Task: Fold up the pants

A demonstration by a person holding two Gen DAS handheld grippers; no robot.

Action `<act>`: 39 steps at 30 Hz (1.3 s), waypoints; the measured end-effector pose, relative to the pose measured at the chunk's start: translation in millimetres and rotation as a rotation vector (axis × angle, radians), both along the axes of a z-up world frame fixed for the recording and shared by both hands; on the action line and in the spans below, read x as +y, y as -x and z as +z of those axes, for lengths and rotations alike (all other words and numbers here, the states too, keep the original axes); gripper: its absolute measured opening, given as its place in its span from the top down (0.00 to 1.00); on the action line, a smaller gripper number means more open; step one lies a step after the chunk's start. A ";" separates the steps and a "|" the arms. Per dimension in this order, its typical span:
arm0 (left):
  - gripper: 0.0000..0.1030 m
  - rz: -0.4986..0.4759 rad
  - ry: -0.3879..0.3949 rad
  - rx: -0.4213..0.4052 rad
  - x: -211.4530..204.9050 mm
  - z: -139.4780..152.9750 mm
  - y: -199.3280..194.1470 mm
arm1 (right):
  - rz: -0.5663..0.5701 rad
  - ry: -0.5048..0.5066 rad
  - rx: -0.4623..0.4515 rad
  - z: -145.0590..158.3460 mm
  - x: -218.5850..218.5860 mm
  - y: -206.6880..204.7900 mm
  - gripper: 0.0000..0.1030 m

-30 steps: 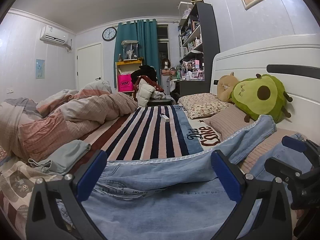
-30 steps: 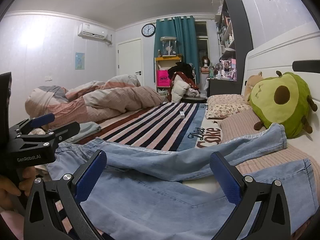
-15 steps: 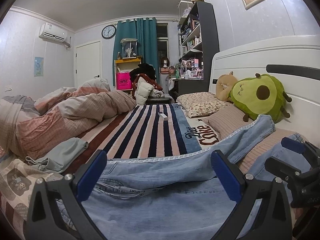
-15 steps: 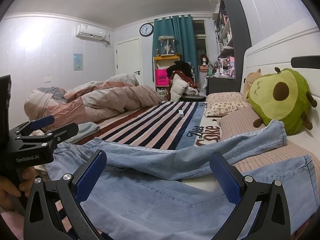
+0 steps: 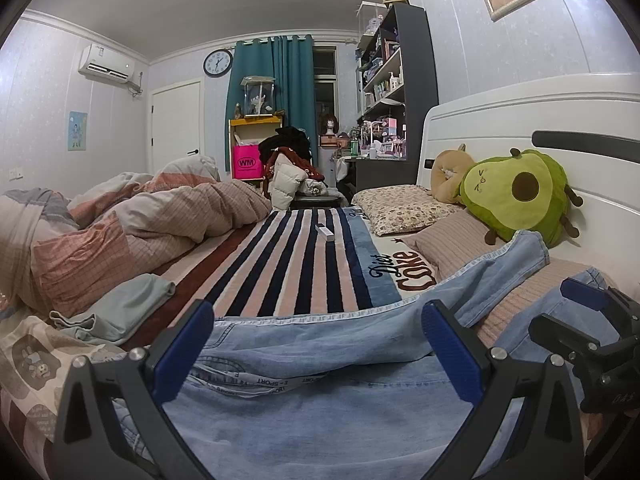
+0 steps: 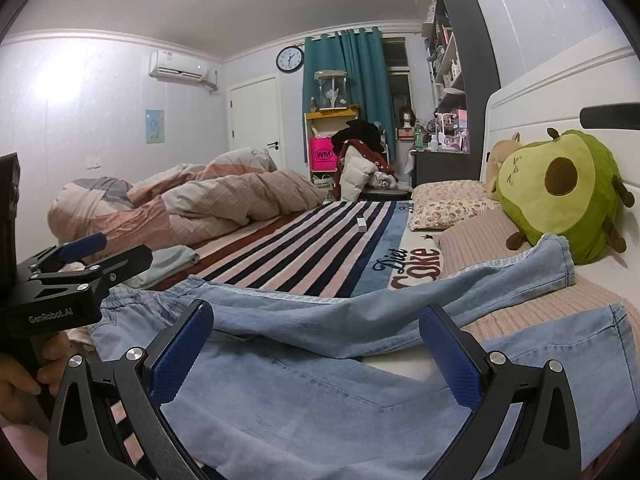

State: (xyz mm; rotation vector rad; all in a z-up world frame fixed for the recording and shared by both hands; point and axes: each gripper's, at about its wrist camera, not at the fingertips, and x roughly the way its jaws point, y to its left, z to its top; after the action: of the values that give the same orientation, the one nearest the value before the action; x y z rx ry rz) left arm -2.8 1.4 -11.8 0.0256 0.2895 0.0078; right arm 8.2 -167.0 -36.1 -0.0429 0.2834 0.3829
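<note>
Light blue jeans (image 5: 320,412) lie spread across the near part of the bed, waistband to the left, legs running right over a pink ribbed pillow. They also show in the right wrist view (image 6: 320,384), the far leg draped toward the avocado plush. My left gripper (image 5: 318,354) is open and empty, low over the seat of the jeans. My right gripper (image 6: 316,354) is open and empty, low over the near leg. The right gripper also shows at the right edge of the left wrist view (image 5: 592,336), and the left gripper at the left of the right wrist view (image 6: 76,264).
A striped blanket (image 5: 304,264) with a small white box (image 5: 325,232) covers the bed's middle. A rumpled duvet (image 5: 132,232) lies at left, a folded grey-green cloth (image 5: 120,308) beside it. Avocado plush (image 5: 520,196) and floral pillow (image 5: 404,208) sit by the white headboard (image 5: 520,120).
Both views have shifted slightly, the left one panning a little right. The jeans have not moved and both grippers stay open.
</note>
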 end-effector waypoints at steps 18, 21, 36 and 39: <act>0.01 -0.015 0.018 0.017 -2.7 -4.1 -0.8 | -0.002 -0.003 0.005 -2.5 -4.6 -0.7 0.00; 0.01 -0.014 0.014 0.013 -3.1 -4.1 -0.2 | 0.000 -0.005 0.006 -3.9 -5.1 -0.4 0.00; 0.01 -0.031 0.042 0.041 21.1 -3.3 4.9 | -0.111 -0.051 0.019 -4.1 -23.7 8.3 0.00; 0.01 0.025 0.052 0.070 49.2 -10.5 6.6 | -0.148 -0.084 0.059 -8.3 -48.6 12.1 0.00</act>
State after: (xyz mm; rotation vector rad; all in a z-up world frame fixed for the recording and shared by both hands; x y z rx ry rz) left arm -9.5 50.6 -22.3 -0.0290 0.3597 0.0238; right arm -4.0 -215.6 -44.4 0.0719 0.3268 0.2487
